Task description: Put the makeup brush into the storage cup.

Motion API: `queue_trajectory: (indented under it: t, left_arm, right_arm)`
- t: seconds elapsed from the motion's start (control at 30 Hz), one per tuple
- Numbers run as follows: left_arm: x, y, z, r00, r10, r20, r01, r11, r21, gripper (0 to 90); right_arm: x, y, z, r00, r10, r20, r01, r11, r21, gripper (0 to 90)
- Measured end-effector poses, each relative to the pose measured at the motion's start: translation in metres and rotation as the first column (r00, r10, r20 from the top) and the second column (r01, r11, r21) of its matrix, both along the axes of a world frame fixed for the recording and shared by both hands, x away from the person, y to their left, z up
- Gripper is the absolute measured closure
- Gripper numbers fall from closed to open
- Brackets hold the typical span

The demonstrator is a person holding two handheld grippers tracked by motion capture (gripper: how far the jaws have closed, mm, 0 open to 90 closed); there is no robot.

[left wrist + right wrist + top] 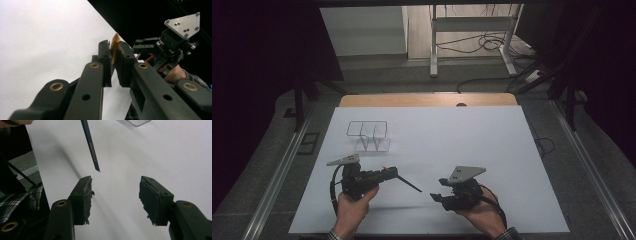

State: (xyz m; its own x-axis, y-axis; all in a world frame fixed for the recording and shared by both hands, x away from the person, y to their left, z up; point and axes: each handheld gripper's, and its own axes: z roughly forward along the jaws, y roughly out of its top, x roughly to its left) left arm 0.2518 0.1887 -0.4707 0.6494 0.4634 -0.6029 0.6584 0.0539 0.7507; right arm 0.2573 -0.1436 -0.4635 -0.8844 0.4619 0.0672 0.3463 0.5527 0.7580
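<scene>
A dark green pencil (409, 184) is clamped in my left gripper (394, 173), which is shut on it. The pencil's long end slants right and down over the white table toward my right gripper (438, 190). In the left gripper view the tan sharpened end of the pencil (115, 43) sticks up between the closed pads of the left gripper (113, 50), and the right gripper (137, 46) is beyond. In the right gripper view the lettered pencil (90, 145) hangs just ahead of the right gripper (115, 185), whose jaws stand open with nothing between them.
A clear compartment holder (368, 135) stands at the back left of the white table sheet (472, 145); its corner (138, 122) also shows in the right gripper view. A wooden table edge (427, 100) runs along the back. A metal stand (472, 30) is on the floor beyond.
</scene>
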Motion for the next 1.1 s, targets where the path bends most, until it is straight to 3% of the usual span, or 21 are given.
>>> queue_trajectory:
  t: [0.47,0.57,0.83,1.1]
  left_arm:
    - [-0.001,0.003,0.003,0.9992,0.008,0.038,-0.012,0.9961,0.088,83.7]
    - [-0.002,0.002,0.005,0.9985,0.011,0.054,-0.018,0.9923,0.123,83.7]
    - [-0.003,0.005,0.008,0.9966,0.023,0.080,-0.036,0.9850,0.169,83.6]
    - [-0.005,0.008,0.010,0.9945,0.017,0.103,-0.037,0.9804,0.194,83.6]
  right_arm:
    - [0.006,-0.013,0.000,0.9999,-0.015,-0.002,0.015,0.9994,-0.032,37.0]
    - [0.007,-0.015,-0.001,0.9999,-0.015,-0.004,0.015,0.9990,-0.042,35.5]
    - [0.008,-0.022,0.000,0.9996,-0.026,-0.011,0.025,0.9986,-0.047,32.2]
    - [0.008,-0.028,-0.001,0.9993,-0.035,-0.010,0.035,0.9978,-0.057,29.5]
